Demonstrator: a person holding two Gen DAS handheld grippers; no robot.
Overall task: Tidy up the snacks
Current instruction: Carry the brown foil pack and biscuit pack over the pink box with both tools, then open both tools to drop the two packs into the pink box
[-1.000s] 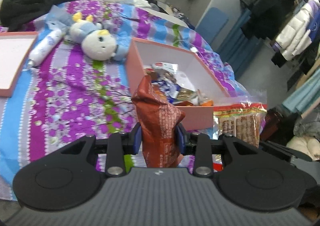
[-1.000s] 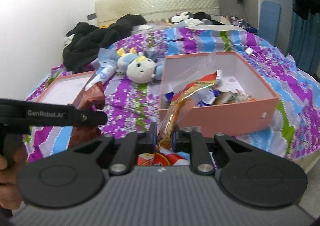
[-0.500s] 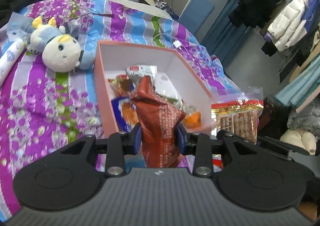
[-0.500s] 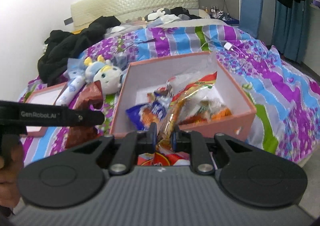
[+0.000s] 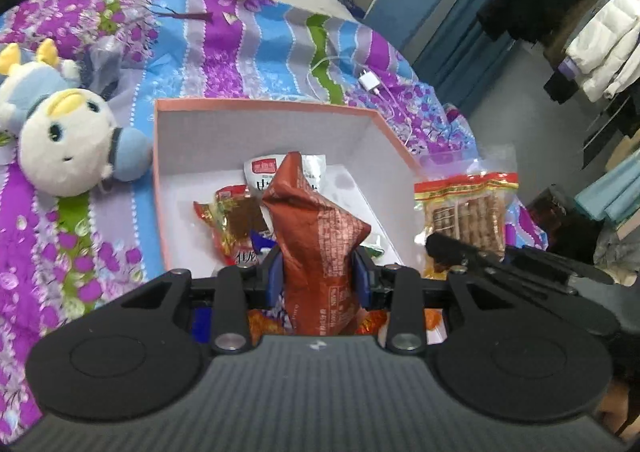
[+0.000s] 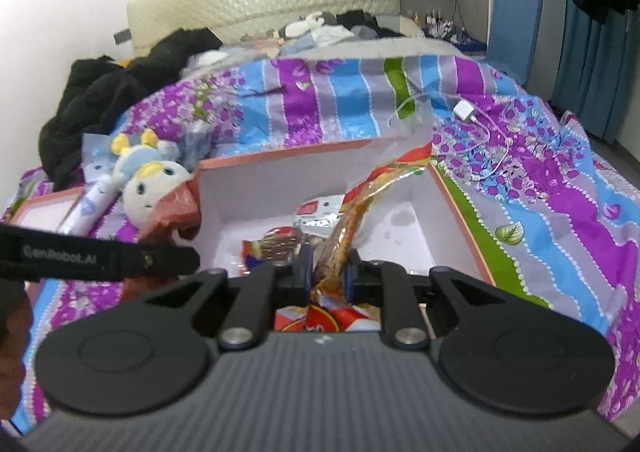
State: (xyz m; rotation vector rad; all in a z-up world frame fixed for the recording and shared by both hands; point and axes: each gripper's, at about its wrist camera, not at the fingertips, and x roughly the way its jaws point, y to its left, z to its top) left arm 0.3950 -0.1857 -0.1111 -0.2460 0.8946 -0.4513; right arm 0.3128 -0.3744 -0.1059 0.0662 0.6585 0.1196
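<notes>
My left gripper (image 5: 318,276) is shut on a reddish-brown snack bag (image 5: 320,240) and holds it upright above the near part of the open pink box (image 5: 264,105). Several snack packets (image 5: 236,220) lie inside the box. My right gripper (image 6: 327,272) is shut on a clear red-and-yellow snack bag (image 6: 360,204) over the same box (image 6: 460,212). That bag also shows in the left wrist view (image 5: 466,208), at the box's right side. The brown bag (image 6: 172,212) and the left gripper's arm show at the left of the right wrist view.
A blue-and-white plush toy (image 5: 64,140) lies on the striped bedspread left of the box. A white charger and cable (image 6: 466,112) lie beyond the box's right corner. The pink box lid (image 6: 44,208) and a white tube (image 6: 86,208) lie far left. Black clothes (image 6: 120,96) are heaped near the headboard.
Both grippers have moved forward with their bags and are now over the box. The box fills more of both views. Neither grip has changed.
</notes>
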